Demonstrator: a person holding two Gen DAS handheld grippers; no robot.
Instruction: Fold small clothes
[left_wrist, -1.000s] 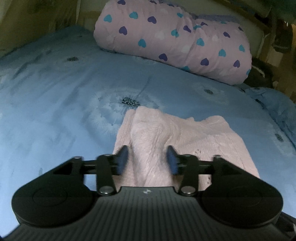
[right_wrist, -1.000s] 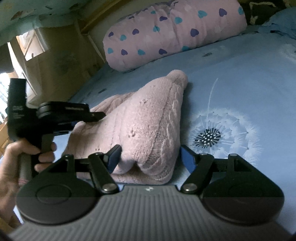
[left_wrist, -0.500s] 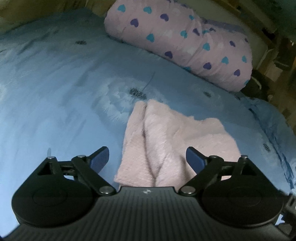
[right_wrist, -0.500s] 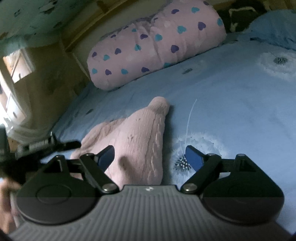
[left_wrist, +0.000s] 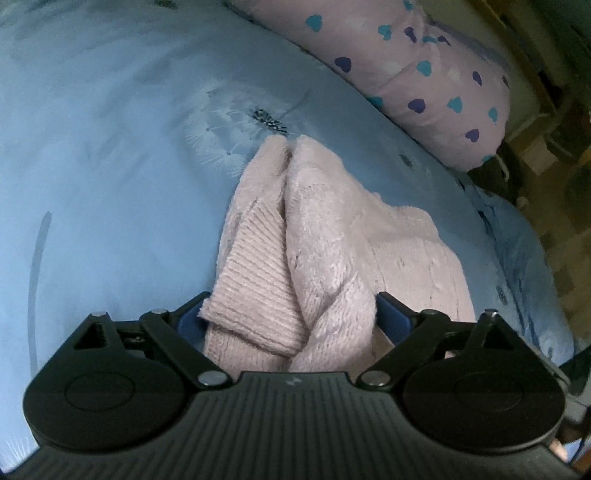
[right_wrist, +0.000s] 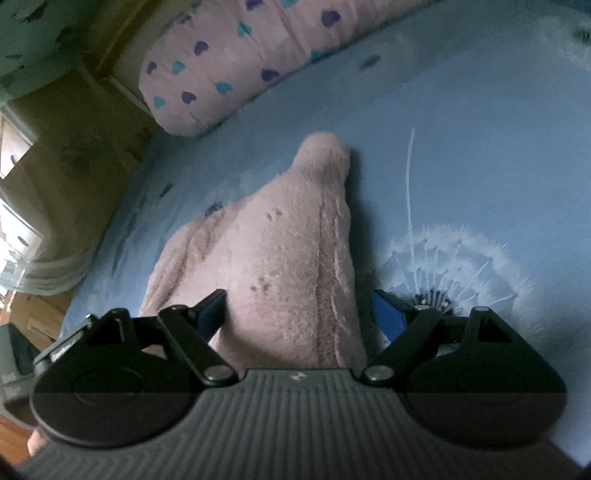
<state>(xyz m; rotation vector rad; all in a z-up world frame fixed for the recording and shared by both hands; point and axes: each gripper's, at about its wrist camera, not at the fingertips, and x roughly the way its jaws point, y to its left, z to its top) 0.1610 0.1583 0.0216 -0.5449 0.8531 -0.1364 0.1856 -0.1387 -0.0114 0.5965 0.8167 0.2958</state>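
Two claws gaping, left claw (left_wrist: 290, 319), right claw (right_wrist: 299, 314), straddling pink sweater (left_wrist: 332, 236) (ungripped), heart-print pillow (left_wrist: 424, 74) beyond

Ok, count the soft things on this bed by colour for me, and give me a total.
Pink knitted garment: 1
Pink pillow with blue and purple hearts: 1
Blue bed sheet with dandelion print: 1
Total: 3, of which 2 are pink and 1 is blue.
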